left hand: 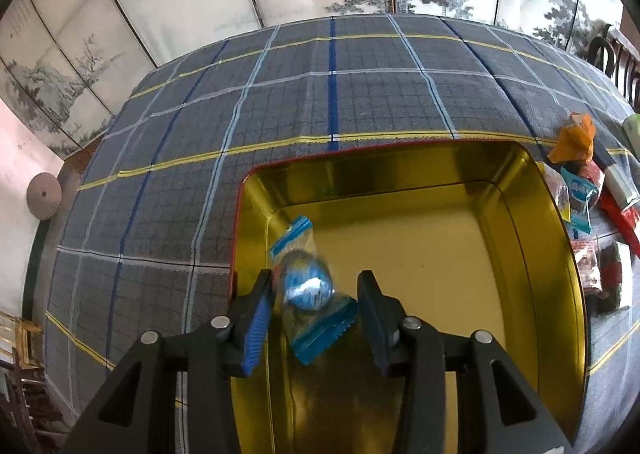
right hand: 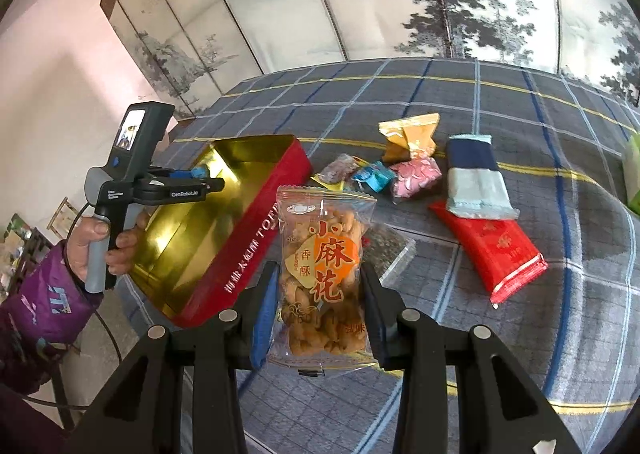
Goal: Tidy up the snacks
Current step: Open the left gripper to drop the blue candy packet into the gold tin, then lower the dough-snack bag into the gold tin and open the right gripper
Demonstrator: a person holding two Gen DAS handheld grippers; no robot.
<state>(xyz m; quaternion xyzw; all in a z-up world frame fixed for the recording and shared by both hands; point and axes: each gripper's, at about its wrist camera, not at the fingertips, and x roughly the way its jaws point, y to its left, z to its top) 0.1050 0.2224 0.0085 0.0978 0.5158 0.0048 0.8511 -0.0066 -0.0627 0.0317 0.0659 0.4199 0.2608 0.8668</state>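
My left gripper (left hand: 316, 294) hangs over the near left part of a red tin with a gold inside (left hand: 532, 213). A blue wrapped candy (left hand: 308, 288) sits between its fingers, blurred; the jaws stand wider than the candy and do not press it. My right gripper (right hand: 320, 290) is shut on a clear packet of fried dough twists (right hand: 324, 254) and holds it upright above the cloth, right of the tin (right hand: 256, 221). The left gripper (right hand: 180, 181) also shows in the right wrist view over the tin.
Loose snacks lie on the plaid cloth right of the tin: an orange packet (right hand: 408, 133), a blue candy (right hand: 372, 175), a pink packet (right hand: 414, 175), a navy and pale bar (right hand: 474, 181), a red packet (right hand: 492, 246). A painted screen stands behind the table.
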